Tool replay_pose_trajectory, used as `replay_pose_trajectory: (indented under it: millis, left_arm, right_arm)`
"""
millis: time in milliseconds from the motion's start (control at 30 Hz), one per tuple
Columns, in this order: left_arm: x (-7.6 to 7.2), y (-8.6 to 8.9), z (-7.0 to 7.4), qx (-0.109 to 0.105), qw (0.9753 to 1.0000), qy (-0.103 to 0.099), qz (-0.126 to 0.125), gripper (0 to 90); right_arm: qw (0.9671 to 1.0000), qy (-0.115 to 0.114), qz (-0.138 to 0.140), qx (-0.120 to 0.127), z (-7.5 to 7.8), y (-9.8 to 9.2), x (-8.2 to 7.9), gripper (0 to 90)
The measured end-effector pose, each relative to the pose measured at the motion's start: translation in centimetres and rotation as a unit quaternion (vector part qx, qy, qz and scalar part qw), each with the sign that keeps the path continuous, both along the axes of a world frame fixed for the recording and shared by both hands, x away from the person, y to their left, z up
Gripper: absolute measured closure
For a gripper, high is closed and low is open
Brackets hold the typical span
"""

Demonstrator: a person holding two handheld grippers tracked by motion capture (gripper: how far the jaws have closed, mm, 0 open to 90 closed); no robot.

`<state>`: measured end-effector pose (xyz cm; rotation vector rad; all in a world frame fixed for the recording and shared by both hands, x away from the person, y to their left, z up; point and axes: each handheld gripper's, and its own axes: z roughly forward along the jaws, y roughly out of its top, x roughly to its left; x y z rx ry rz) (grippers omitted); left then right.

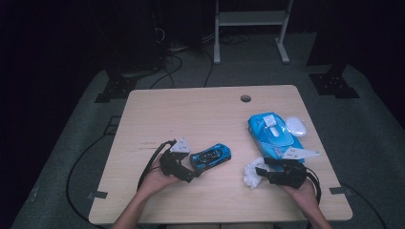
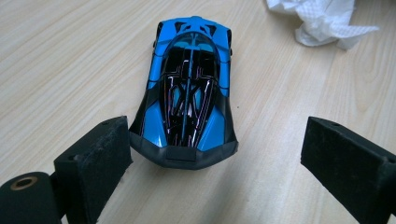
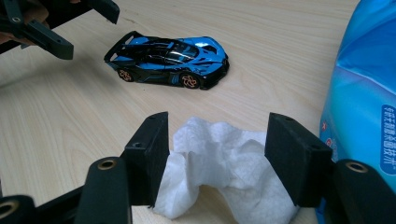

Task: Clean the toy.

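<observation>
On the tabletop (image 1: 191, 114), the open left tool (image 2: 215, 154) straddles the toy car's (image 2: 189, 93) rear; the right tool (image 3: 215, 158), open, flanks the white wipe (image 3: 219, 163).

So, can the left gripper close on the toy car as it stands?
Probably yes: the left gripper is open, the toy car's tail sits between the jaws' tips, and nothing blocks it on the table.

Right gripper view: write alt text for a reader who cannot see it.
A crumpled white wipe lies on the wooden table between the right gripper's open black fingers. Beyond it stands a blue and black toy car, with a blue wipes pack at the right edge.
</observation>
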<state>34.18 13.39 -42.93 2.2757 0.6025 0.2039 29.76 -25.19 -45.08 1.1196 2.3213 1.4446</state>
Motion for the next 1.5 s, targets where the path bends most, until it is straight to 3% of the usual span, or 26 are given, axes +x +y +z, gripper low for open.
replay_pose_trajectory:
  millis: [233,567,700,1167,1367,1500]
  left_arm:
    - [-0.7,0.4,0.0,-0.001,1.0,-0.007,0.002,7.6]
    - [-1.5,2.4,-0.3,-0.01,0.9997,-0.009,0.02,7.6]
    - [-1.9,3.3,-0.5,-0.016,0.9995,-0.011,0.024,7.6]
    - [-2.8,4.1,-1.0,-0.023,0.999,-0.018,0.033,7.6]
    - [-3.4,5.4,-1.4,-0.029,0.9984,-0.018,0.046,7.7]
    - [-3.3,6.0,-1.7,-0.022,0.9978,-0.018,0.06,7.7]
  right_arm:
    - [1.0,-0.003,-0.002,0.004,0.1,0.0,-0.3,38.3]
    - [0.9999,-0.007,-0.004,0.006,0.2,-0.1,-0.5,38.3]
    - [0.9998,-0.007,-0.005,0.018,0.3,-0.3,-0.6,38.3]
    - [0.9999,-0.004,-0.005,0.013,0.1,-0.3,-0.7,37.3]
    - [0.9998,-0.002,-0.007,0.018,-0.1,-0.4,-0.8,36.8]
    - [0.9998,-0.004,-0.005,0.021,-0.1,-0.4,-0.8,36.8]
